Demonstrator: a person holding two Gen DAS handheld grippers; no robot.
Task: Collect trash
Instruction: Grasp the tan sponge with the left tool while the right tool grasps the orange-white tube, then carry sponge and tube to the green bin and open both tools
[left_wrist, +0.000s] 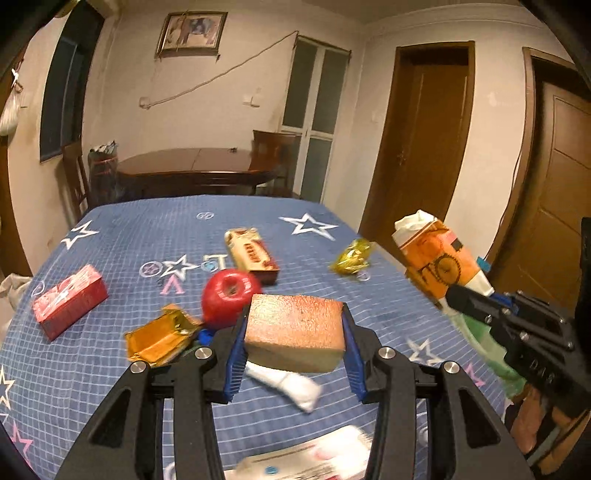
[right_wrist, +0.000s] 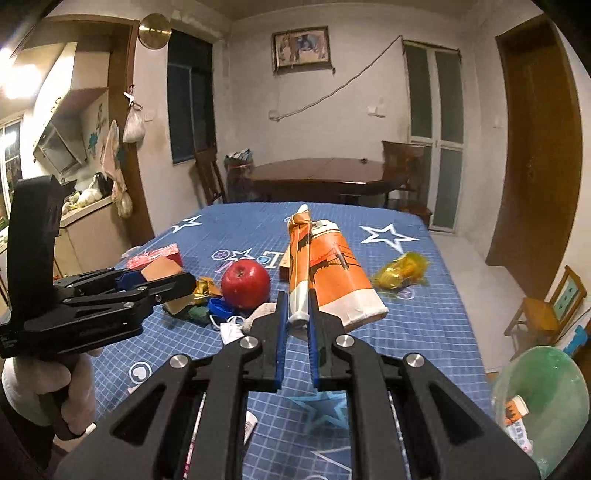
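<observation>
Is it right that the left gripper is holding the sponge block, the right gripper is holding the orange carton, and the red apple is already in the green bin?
Not quite. The red apple is not in the green bin; the right wrist view shows it on the blue tablecloth. The rest holds: the left gripper is shut on the sponge block, and the right gripper on the orange carton.

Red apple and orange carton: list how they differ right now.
The red apple rests on the blue cloth; the orange carton is lifted, pinched by the right gripper. The red apple is round and glossy; the orange carton is long, flattened and printed, with white ends. The red apple is untouched by either gripper, while the orange carton is clamped at one edge. Both are over the table.
</observation>
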